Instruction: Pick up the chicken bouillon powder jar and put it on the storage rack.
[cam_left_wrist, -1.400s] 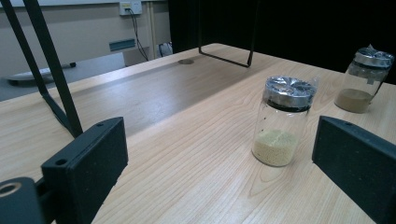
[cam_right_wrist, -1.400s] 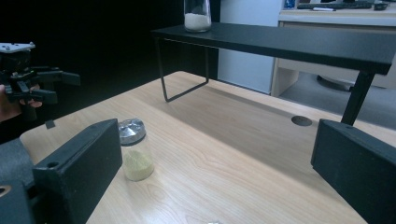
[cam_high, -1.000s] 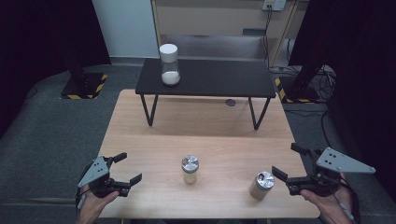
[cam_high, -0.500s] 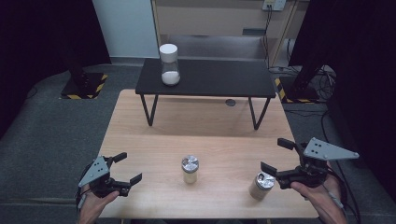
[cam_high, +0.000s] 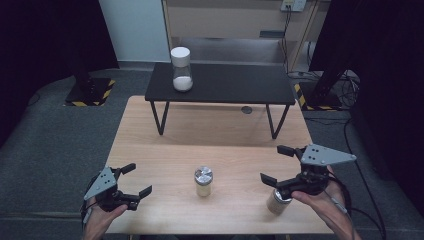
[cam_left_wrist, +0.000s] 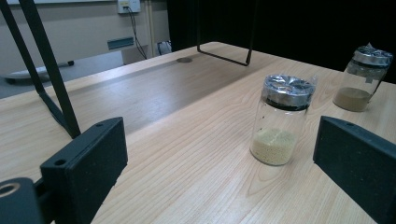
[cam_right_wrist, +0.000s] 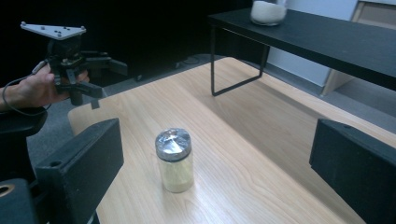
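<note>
With both grippers' jaws wide and empty, we judge the small clear glass jar with the crinkled foil cap (cam_high: 203, 181), mid-bench near the front edge, light, rigid, slippery and breakable, best clamped across its straight glass body below the cap.

You work at a light wooden table (cam_high: 150, 150) standing on dark grey carpet (cam_high: 55, 135). On its far part stands a low black bench (cam_high: 240, 85) with thin metal legs. Behind it you face a pale wall (cam_high: 135, 30); black curtains (cam_high: 45, 40) hang at both sides, yellow-black hazard tape (cam_high: 92, 95) below.
</note>
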